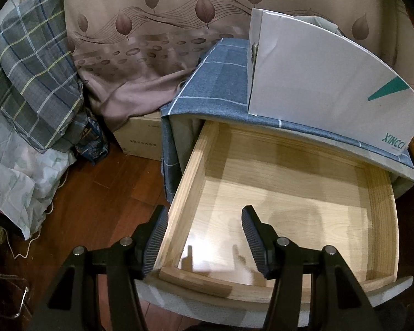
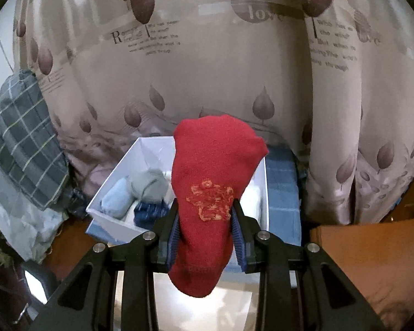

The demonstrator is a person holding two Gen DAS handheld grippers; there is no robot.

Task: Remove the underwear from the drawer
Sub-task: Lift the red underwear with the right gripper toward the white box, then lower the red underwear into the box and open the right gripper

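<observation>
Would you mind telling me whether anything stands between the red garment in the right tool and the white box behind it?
Nothing visible does. The right tool is shut on the red garment, held above the open white box. The box already holds rolled clothes on its left side, but the opening itself is uncovered.

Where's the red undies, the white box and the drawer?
red undies (image 2: 207,171), right wrist view, on the cloth above the orange pattern.
white box (image 1: 317,77), left wrist view, side wall.
drawer (image 1: 190,176), left wrist view, left wooden wall.
</observation>
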